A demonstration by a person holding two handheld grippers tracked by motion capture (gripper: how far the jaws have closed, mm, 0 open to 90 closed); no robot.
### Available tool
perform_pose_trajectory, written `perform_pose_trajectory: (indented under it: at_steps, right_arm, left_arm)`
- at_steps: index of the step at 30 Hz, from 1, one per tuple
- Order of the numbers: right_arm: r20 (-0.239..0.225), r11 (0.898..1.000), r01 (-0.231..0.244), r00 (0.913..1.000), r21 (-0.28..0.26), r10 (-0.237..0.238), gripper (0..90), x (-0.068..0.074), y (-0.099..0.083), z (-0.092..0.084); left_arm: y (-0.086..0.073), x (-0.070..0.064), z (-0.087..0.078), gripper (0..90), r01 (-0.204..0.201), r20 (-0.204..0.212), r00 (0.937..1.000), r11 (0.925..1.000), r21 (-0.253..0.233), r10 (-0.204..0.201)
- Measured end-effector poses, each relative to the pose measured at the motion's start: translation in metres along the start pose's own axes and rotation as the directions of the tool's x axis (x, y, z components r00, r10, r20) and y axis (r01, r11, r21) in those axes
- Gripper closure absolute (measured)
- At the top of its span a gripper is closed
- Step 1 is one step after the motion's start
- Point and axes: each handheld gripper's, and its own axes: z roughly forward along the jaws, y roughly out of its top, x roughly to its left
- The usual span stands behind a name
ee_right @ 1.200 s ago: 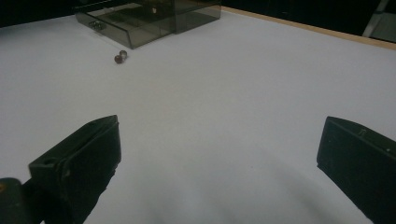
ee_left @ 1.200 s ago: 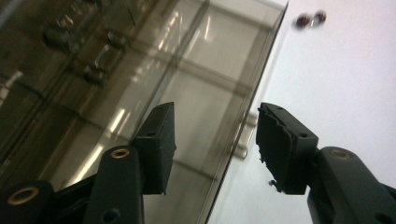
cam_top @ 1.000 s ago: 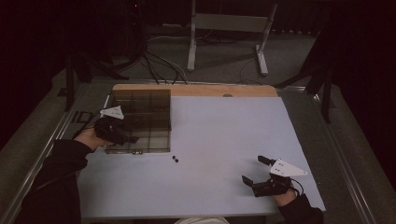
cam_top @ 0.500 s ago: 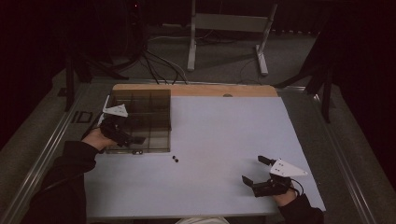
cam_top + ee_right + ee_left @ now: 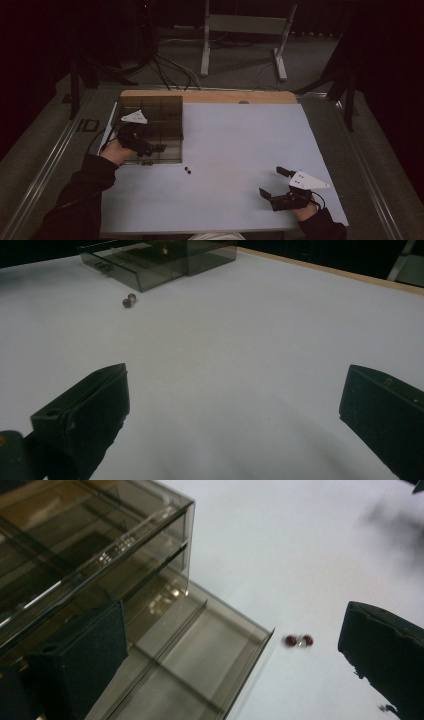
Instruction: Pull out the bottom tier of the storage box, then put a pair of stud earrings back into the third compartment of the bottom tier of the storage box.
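Left gripper (image 5: 150,148) hangs over the pulled-out drawer (image 5: 200,665) of the smoky plastic cabinet (image 5: 150,117), its jaws just opened wide, nothing between them. Two beads (image 5: 299,640) beyond its right jaw look tiny, hard, roll-prone: pinch across one. Right gripper (image 5: 275,182) rests spread, empty, well apart.

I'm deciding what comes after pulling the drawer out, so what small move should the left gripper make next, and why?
Probably swing the left gripper toward the two small dark red beads on the white table. Its jaws have just been opening and hold nothing, the drawer of the smoky plastic box stands pulled out, and the beads lie just beside its front.
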Motion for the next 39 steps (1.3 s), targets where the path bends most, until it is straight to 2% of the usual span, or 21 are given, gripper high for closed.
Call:
perform_pose_trajectory:
  at_steps: [3,6,15,19,24,27,31,35,39]
  right_arm:
    - [0.001,1.000,0.000,1.0000,-0.002,0.000,0.1,0.000,0.000,0.000]
    - [0.000,1.000,-0.001,1.0000,-0.002,0.001,0.1,0.000,0.000,0.000]
    - [-0.001,1.000,0.000,1.0000,0.000,0.000,0.1,0.001,0.000,0.000]
    - [-0.001,1.000,-0.001,1.0000,-0.004,0.001,0.1,0.001,0.001,-0.001]
    - [0.001,1.000,-0.002,1.0000,-0.003,0.002,0.1,0.001,0.001,-0.001]
    - [0.002,1.000,0.001,1.0000,-0.002,-0.001,0.1,0.000,0.001,0.000]
    - [0.003,1.000,0.000,1.0000,0.000,0.000,0.1,0.001,0.000,0.000]
    - [0.002,1.000,-0.002,1.0000,-0.001,0.002,0.1,0.000,0.001,0.000]
    - [0.003,1.000,-0.003,1.0000,0.000,0.003,0.1,0.000,0.000,0.000]
  left_arm:
    - [0.001,-0.004,0.001,0.8,0.012,-0.043,0.9990,0.9999,-0.001,-0.012]
    - [0.000,-0.005,0.001,0.8,0.040,-0.061,0.9973,0.9991,-0.016,-0.041]
    - [0.002,-0.016,0.003,0.8,0.039,-0.099,0.9942,0.9988,-0.029,-0.042]
    - [0.003,-0.022,0.004,0.8,0.033,-0.098,0.9945,0.9986,-0.041,-0.037]
    - [0.005,-0.028,0.006,0.9,0.023,-0.069,0.9973,0.9989,-0.041,-0.026]
    - [0.006,-0.032,0.007,0.9,0.020,-0.066,0.9976,0.9987,-0.046,-0.023]
    - [0.005,-0.036,0.011,0.9,0.043,-0.038,0.9983,0.9976,-0.055,-0.045]
    - [0.004,-0.044,0.015,0.9,0.017,-0.012,0.9998,0.9991,-0.040,-0.017]
    - [0.004,-0.052,0.019,0.9,-0.006,-0.020,0.9998,0.9993,-0.036,0.005]
